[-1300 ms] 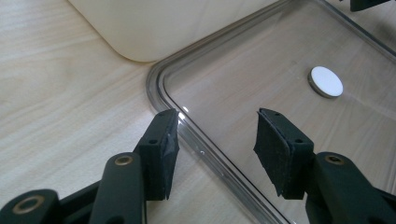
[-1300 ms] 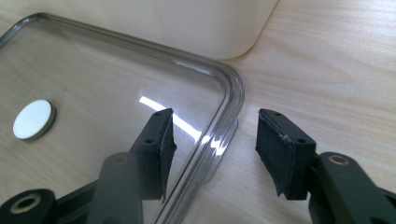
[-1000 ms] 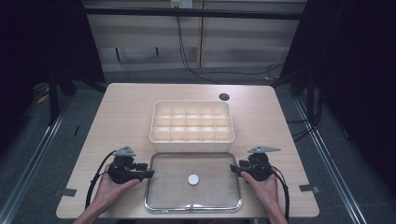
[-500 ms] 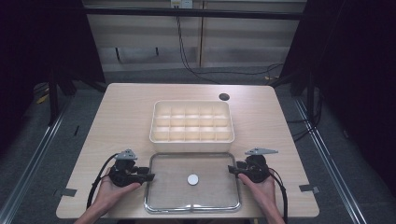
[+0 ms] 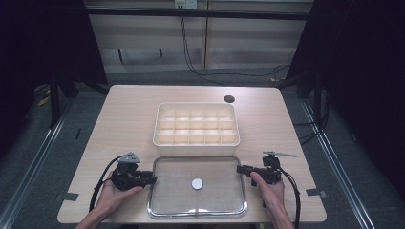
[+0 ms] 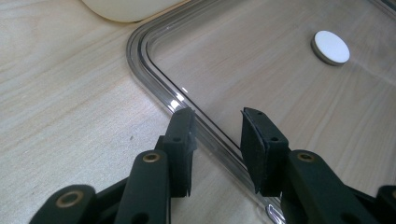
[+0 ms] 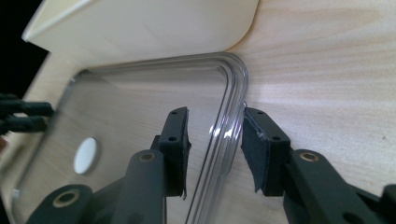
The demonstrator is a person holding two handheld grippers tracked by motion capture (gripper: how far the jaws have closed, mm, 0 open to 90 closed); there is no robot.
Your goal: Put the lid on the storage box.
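A clear plastic lid [image 5: 198, 213] lies flat on the table near the person, with a white disc [image 5: 197, 183] at its middle. My left gripper [image 5: 154, 180] is at the lid's left rim. In the left gripper view the jaws [image 6: 217, 116] have just been closing and straddle the rim [image 6: 149, 74] with a gap left on both sides; the disc [image 6: 331, 47] lies farther in. My right gripper [image 5: 239, 168] is at the right rim. Its jaws [image 7: 215, 116] have also been closing, with the rim [image 7: 233, 74] between the pads and daylight still showing.
A cream compartment box [image 5: 196, 139] stands just behind the lid, and its wall appears close in the right gripper view [image 7: 154, 28]. A dark round hole [image 5: 229, 99] sits in the tabletop at the back right. Bare wood lies left and right of the box.
Both pairs of jaws stand narrower around the lid's rim than before. The hands have hardly shifted, and the lid and disc lie where they were.
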